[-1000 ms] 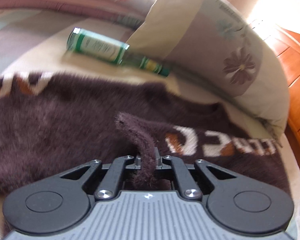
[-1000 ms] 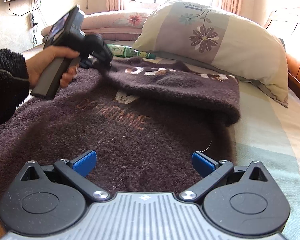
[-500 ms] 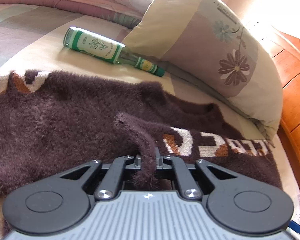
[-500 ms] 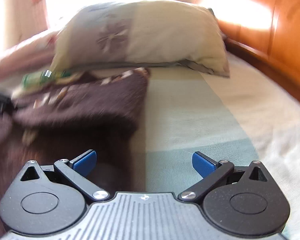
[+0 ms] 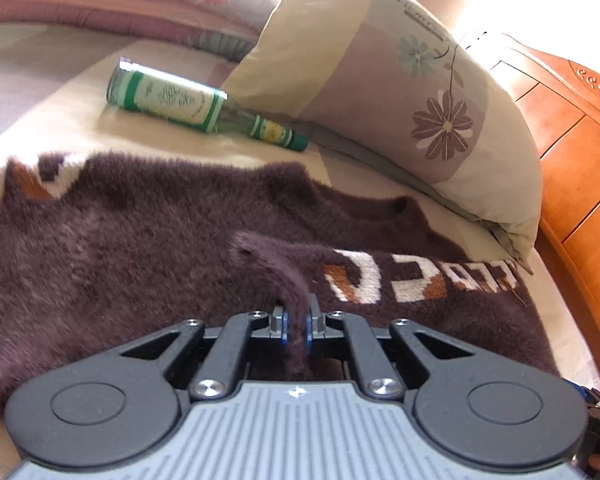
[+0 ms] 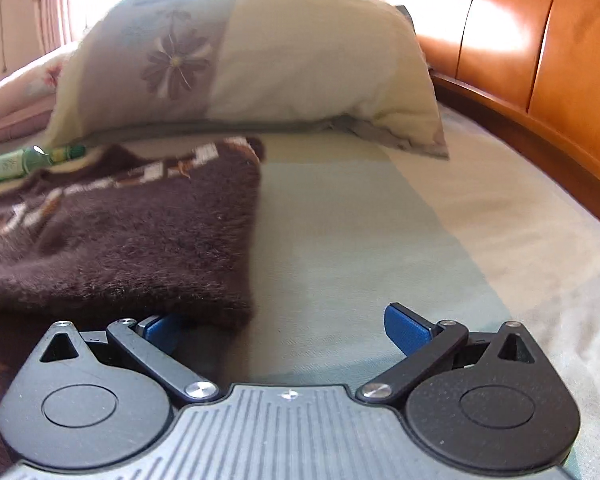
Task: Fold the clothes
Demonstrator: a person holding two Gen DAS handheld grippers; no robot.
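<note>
1. Left claw [image 5: 296,326]: jaws closed on a narrow fold of my dark brown fuzzy sweater [image 5: 120,248]; the pinched strip rises from the garment and passes between the blue pads. I hold this claw tilted downward over the sweater.
2. Right claw [image 6: 288,330]: jaws spread wide, nothing gripped. I hold it angled down, low over the bed. One blue pad [image 6: 406,328] stands over bare sheet; the other is partly tucked under the sweater's folded edge, and I cannot tell whether it touches the fabric.
3. Sweater: one, lying on the bedsheet [image 6: 360,220], in front of the pillow. In the right wrist view a folded part lies on top with a thick rounded edge. White and orange knitted letters run across it; they appear reversed in the left wrist view and I cannot read them.
4. Bottle [image 5: 188,106]: one, green glass, on its side just beside the pillow. Its pale label carries print too small to read.
5. Pillow [image 5: 400,92]: one large, with flower motifs; printed text along its edge is illegible.
6. Headboard [image 6: 540,60]: one, orange wood, behind the pillow.
</note>
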